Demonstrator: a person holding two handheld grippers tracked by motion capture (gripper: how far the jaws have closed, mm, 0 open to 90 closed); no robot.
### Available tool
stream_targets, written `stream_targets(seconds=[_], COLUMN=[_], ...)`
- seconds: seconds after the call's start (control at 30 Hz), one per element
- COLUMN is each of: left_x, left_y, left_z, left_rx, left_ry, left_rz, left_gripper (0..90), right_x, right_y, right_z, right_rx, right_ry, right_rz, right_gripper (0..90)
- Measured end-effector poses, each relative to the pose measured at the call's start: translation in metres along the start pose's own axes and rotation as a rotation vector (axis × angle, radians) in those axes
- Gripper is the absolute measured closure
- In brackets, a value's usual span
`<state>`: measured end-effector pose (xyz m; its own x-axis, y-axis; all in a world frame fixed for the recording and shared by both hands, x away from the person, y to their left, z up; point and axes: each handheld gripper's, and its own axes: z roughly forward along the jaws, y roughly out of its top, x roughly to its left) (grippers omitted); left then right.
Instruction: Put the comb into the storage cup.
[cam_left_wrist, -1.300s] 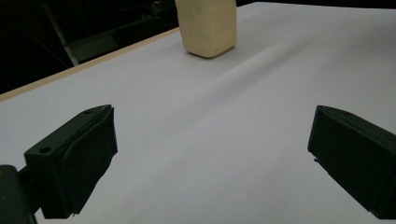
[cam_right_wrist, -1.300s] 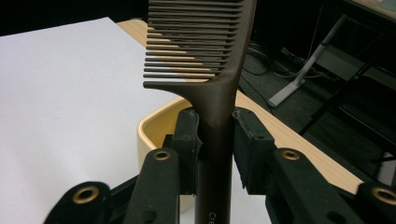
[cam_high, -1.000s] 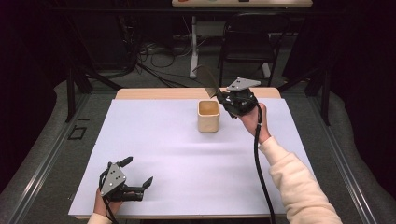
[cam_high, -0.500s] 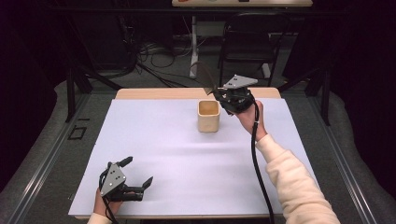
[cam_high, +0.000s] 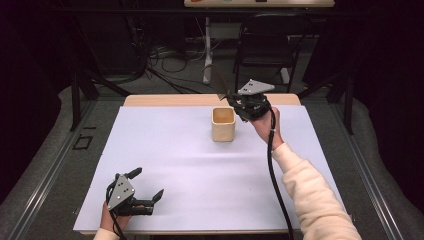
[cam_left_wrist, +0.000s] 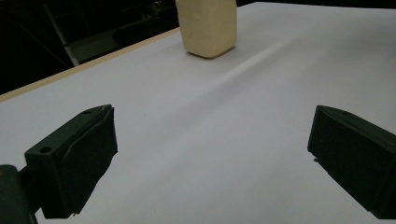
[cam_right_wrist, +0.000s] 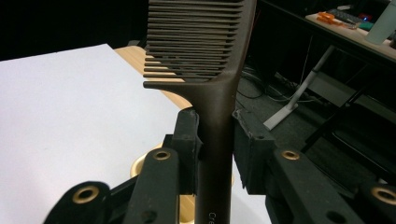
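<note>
A dark brown comb (cam_high: 219, 81) (cam_right_wrist: 205, 51) stands with its teeth end raised, its handle clamped in my right gripper (cam_high: 235, 102) (cam_right_wrist: 217, 126), which is shut on it. The comb hangs just right of and above a beige cup (cam_high: 223, 124) (cam_left_wrist: 208, 25) whose rim (cam_right_wrist: 140, 165) shows below the jaws. The cup stands upright at the far middle of the white sheet (cam_high: 200, 165). My left gripper (cam_high: 147, 184) (cam_left_wrist: 210, 154) rests low at the near left of the sheet, jaws wide open with nothing between them.
The white sheet covers a wooden table whose far edge (cam_high: 170, 100) is bare. Behind the table stand a black chair (cam_high: 265, 45) and a tangle of cables (cam_high: 170, 60) on the floor. A cable (cam_high: 272, 170) trails from the right gripper along the sleeve.
</note>
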<state>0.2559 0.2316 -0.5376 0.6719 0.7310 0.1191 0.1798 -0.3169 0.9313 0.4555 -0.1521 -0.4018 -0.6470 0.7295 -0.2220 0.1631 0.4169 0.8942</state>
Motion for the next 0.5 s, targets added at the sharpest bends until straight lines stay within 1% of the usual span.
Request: stream_targets(seconds=[0.13,0.27,0.37,0.5], left_x=[0.0003,0.0001,0.0002,0.0001], left_y=[-0.0001,-0.0001,-0.0001,-0.0001], left_z=[0.0,-0.0002,-0.0001,-0.0002], left_rx=[-0.002,-0.002,-0.003,-0.002], left_ry=[-0.001,0.0,-0.001,0.0], left_rz=[0.0,-0.001,-0.001,0.0], left_gripper=[1.3,1.3,1.3,1.3], right_x=[-0.0001,0.0006,0.001,0.0017], right_y=[0.0002,0.0005,0.0006,0.0009], right_z=[0.0014,0.0035,0.0042,0.0074], right_rx=[-0.02,-0.024,-0.047,-0.045], right_ry=[-0.009,-0.01,-0.021,-0.024], right_rz=[0.005,0.006,0.008,0.005], right_gripper=[72.0,72.0,72.0,72.0])
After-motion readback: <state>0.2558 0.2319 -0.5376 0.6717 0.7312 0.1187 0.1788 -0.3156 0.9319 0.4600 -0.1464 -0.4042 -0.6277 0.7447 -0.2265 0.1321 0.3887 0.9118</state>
